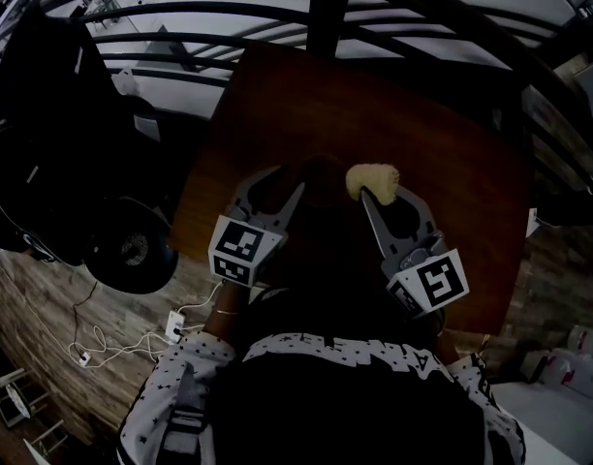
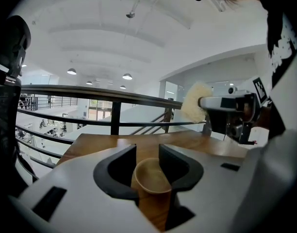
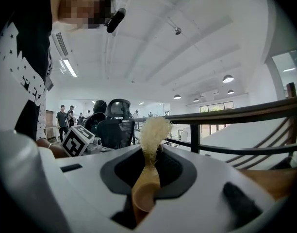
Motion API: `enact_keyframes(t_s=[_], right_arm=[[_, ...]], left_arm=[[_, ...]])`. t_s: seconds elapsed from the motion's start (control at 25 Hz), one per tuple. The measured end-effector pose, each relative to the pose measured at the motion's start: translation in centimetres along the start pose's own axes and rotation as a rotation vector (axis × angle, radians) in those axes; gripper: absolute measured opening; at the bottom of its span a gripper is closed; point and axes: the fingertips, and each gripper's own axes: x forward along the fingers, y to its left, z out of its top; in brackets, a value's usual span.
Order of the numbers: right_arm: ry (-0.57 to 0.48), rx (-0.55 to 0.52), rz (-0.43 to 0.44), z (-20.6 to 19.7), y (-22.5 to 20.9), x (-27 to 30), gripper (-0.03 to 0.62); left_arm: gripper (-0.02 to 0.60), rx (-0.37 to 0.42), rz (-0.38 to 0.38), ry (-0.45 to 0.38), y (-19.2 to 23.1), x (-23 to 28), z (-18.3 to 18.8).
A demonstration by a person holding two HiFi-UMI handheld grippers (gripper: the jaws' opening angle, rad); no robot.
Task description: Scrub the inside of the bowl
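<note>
Left gripper (image 2: 147,150) is keeping its fingers (image 2: 117,171) apart, the bowl (image 2: 152,176) sitting unclamped on the bench (image 2: 211,147) in their gap, while right gripper (image 3: 149,152) is clamping the brush (image 3: 147,174), bristles forward, hovering at the bowl's right.

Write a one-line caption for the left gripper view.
The open left gripper frames a bowl on the table; the right gripper holds a brush at upper right.

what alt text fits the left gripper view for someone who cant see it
The left gripper, jaws apart, looks at a wooden bowl framed between them on a wooden table. At upper right, the right gripper holds a pale bristly brush; a dark railing runs behind.
</note>
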Motion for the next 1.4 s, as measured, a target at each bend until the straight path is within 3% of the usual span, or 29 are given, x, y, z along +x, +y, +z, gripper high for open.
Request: enact_keyframes(t_s=[0.36, 1.4], right_arm=[[0.04, 0.012, -0.038, -1.0, -0.1, 2.8, 0.061], [0.086, 0.008, -0.057, -2.5, -2.8, 4.4, 0.061]], left_arm=[[0.135, -0.024, -0.048, 0.065, 3.2, 2.3, -2.3], [0.135, -0.077, -0.081, 0.236, 3.3, 7.5, -8.0]])
